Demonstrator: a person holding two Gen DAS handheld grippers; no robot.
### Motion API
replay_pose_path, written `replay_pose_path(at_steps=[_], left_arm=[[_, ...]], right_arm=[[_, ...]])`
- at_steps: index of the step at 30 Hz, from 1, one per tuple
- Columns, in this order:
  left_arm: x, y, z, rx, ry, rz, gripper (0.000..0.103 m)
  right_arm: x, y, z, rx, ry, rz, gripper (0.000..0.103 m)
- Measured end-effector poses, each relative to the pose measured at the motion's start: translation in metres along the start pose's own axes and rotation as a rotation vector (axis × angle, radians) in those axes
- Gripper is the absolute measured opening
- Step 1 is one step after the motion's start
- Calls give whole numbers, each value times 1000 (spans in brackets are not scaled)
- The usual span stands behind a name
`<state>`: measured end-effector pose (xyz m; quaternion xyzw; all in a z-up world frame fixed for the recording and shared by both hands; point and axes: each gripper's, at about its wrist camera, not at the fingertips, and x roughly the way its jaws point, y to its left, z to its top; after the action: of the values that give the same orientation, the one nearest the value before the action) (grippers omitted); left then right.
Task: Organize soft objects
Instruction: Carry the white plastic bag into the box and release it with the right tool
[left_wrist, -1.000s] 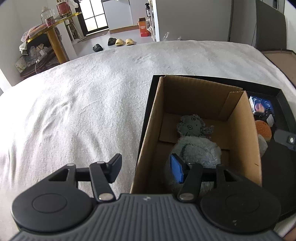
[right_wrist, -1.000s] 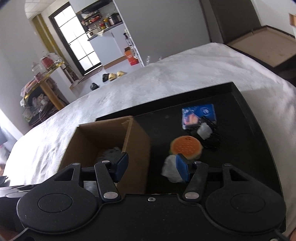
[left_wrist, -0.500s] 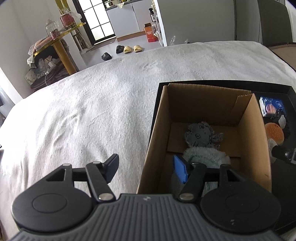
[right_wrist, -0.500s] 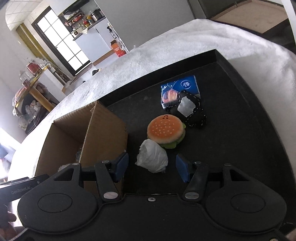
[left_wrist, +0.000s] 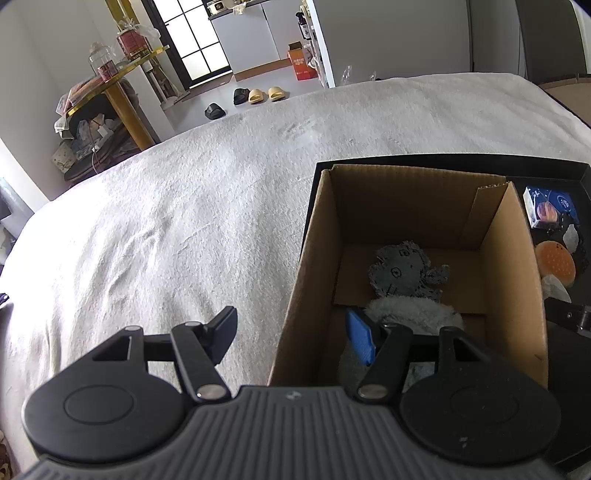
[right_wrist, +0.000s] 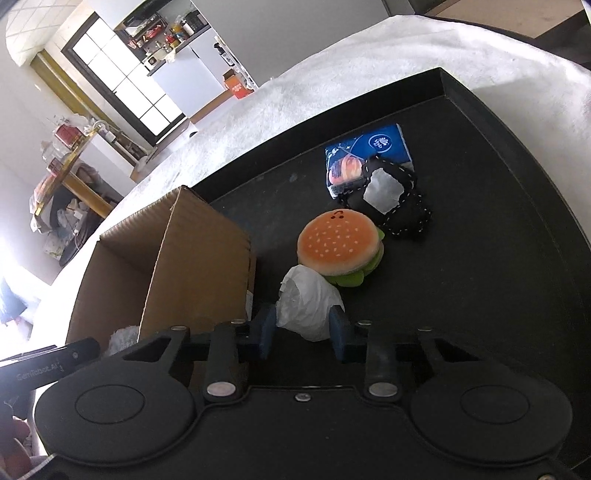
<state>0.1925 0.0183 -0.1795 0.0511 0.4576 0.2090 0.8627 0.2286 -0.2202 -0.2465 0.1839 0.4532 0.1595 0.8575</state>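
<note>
Right gripper (right_wrist: 302, 331) closing on the white wad (right_wrist: 309, 308)
Left gripper (left_wrist: 291, 334) half open, empty; squeeze gently, lift clear, then left into the cardboard box (right_wrist: 199, 254).

**Soft things on the tray and in the box**

A crumpled white wad (right_wrist: 309, 306) lay at 7 o'clock of the burger toy (right_wrist: 339, 246), touching it. A black pouch (right_wrist: 388, 197) overlapped a blue packet (right_wrist: 373, 151) at 1 o'clock. Two grey plush toys (left_wrist: 406, 275) sat inside the cardboard box (left_wrist: 509, 258).
</note>
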Motion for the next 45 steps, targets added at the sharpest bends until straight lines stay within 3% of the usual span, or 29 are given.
replay_pose_path(at_steps=[16, 35, 45], left_arm=[[-10, 18, -7, -63, 0, -45, 63], [-13, 43, -21, -174, -16, -170, 63], [-6, 55, -24, -223, -20, -244, 57]], right_arm=[[-38, 10, 10, -38, -71, -11, 29], [-78, 59, 27, -176, -212, 8, 29], [-76, 93, 29, -256, -211, 15, 29]])
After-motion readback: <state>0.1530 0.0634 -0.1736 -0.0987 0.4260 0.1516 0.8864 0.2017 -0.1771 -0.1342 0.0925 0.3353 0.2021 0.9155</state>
